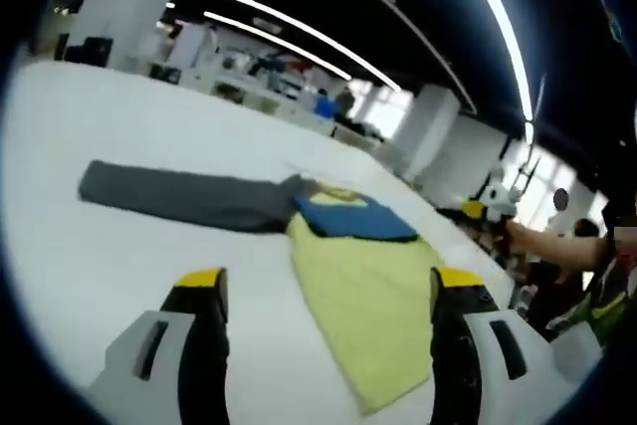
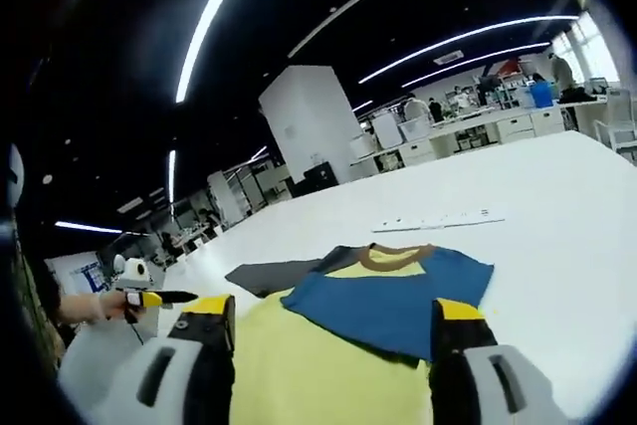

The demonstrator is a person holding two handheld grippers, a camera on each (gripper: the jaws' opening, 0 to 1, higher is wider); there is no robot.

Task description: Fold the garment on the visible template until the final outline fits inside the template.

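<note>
While both hand-held grippers (image 1: 326, 291) (image 2: 333, 314) hang released, the garment (image 1: 348, 266) lies partly folded on the table (image 1: 119, 136).

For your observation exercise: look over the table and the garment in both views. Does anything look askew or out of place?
The shirt lies lopsided: one grey sleeve stretches straight out across the table, while the blue part is already folded over the yellow body. Both grippers, left and right, are open above it. Nothing looks spilled or damaged.
</note>
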